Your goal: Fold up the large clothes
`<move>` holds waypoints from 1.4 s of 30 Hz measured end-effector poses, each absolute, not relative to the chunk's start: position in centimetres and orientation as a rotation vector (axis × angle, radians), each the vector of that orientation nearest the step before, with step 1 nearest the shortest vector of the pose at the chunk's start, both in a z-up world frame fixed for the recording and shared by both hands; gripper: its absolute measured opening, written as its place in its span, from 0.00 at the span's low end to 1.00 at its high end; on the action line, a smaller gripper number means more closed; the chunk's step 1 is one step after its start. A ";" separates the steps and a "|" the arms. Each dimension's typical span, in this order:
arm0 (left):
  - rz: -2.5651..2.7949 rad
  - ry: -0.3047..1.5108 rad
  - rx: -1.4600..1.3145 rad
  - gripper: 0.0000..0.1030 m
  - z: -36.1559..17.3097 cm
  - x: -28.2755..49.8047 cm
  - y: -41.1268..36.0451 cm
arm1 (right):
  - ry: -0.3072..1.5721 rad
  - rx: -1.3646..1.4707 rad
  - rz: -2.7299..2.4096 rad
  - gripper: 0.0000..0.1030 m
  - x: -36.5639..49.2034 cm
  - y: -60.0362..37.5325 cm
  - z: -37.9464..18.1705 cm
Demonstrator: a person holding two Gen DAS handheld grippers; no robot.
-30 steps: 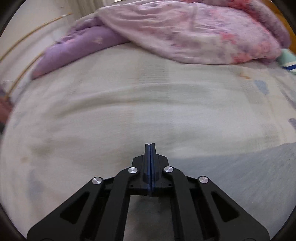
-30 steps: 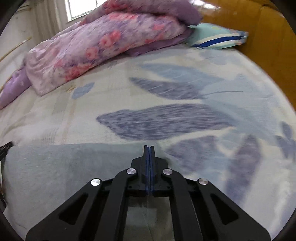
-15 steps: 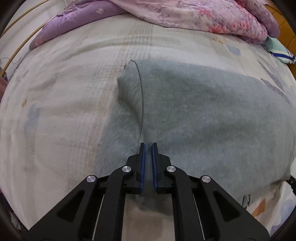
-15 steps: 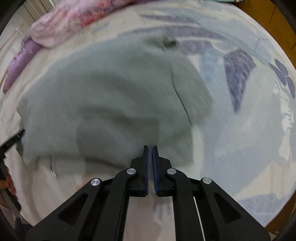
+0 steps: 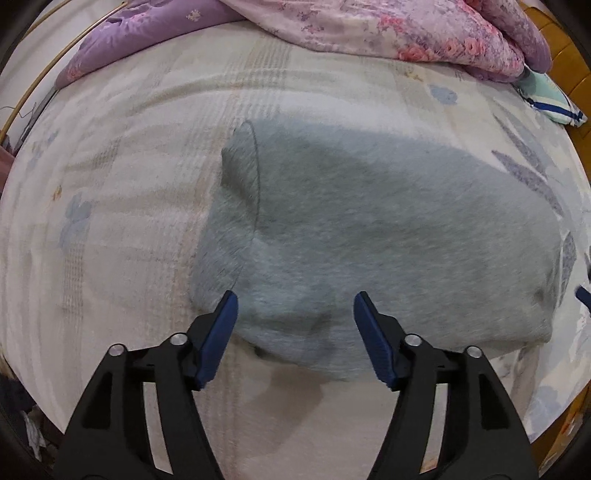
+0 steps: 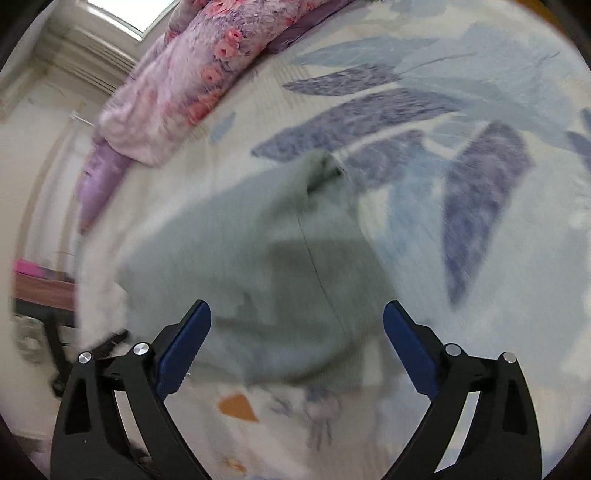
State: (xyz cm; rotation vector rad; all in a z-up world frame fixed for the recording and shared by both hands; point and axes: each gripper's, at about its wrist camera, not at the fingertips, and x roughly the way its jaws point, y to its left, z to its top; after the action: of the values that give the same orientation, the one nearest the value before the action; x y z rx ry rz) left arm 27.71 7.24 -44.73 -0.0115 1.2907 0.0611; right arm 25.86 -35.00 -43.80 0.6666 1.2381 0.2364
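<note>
Grey garment (image 5: 369, 236) lies flat on the bed (image 5: 110, 221), centre of the left view, quilt (image 5: 388, 26) at 12 o'clock. Left tongs (image 5: 295, 321) and right tongs (image 6: 297, 332) both opening, pads clear of cloth, garment edge below and between them.

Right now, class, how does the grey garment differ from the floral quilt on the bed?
The grey garment is plain; the floral quilt is pink with a flower pattern. The garment lies spread fairly flat mid-bed; the quilt is bunched in a heap at the bed's far edge. Both are soft fabric resting on the bedsheet.
</note>
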 end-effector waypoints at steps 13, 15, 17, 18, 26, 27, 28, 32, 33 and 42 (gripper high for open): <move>0.059 1.301 -0.084 0.72 -44.4 31.2 4.4 | 1.238 1.023 0.416 0.94 33.9 -37.3 -51.1; 0.052 1.316 -0.091 0.72 -44.4 31.8 3.9 | 1.252 1.041 0.417 0.94 34.3 -37.1 -51.1; 0.032 1.325 -0.116 0.72 -44.0 32.5 3.3 | 1.288 1.137 0.450 0.93 34.4 -36.9 -51.7; 0.014 1.323 -0.128 0.72 -43.7 32.9 2.9 | 1.327 1.196 0.488 0.93 34.3 -36.3 -52.1; -0.100 1.324 -0.112 0.72 -41.8 36.9 -0.7 | 1.381 1.130 0.433 0.92 31.9 -32.8 -51.1; -0.107 1.327 -0.102 0.72 -41.6 37.5 -1.1 | 1.397 1.103 0.419 0.90 31.7 -32.3 -51.1; -0.115 1.328 -0.086 0.72 -41.3 38.2 -1.7 | 1.424 1.037 0.377 0.80 31.5 -31.7 -50.6; -0.148 1.353 -0.038 0.52 -40.6 41.1 -3.7 | 1.456 0.989 0.261 0.49 31.2 -30.8 -49.3; -0.164 1.370 -0.032 0.36 -40.5 41.9 -4.3 | 1.444 0.996 0.245 0.46 31.0 -30.5 -48.9; -0.180 1.602 0.057 0.01 -44.4 46.5 -7.2 | 1.446 0.731 0.072 0.39 30.6 -27.4 -47.9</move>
State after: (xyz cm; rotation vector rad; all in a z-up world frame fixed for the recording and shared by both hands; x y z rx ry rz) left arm 46.46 -7.25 -44.44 0.0567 1.6016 -0.1803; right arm 30.60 -27.39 -47.88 0.7306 1.4455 0.0715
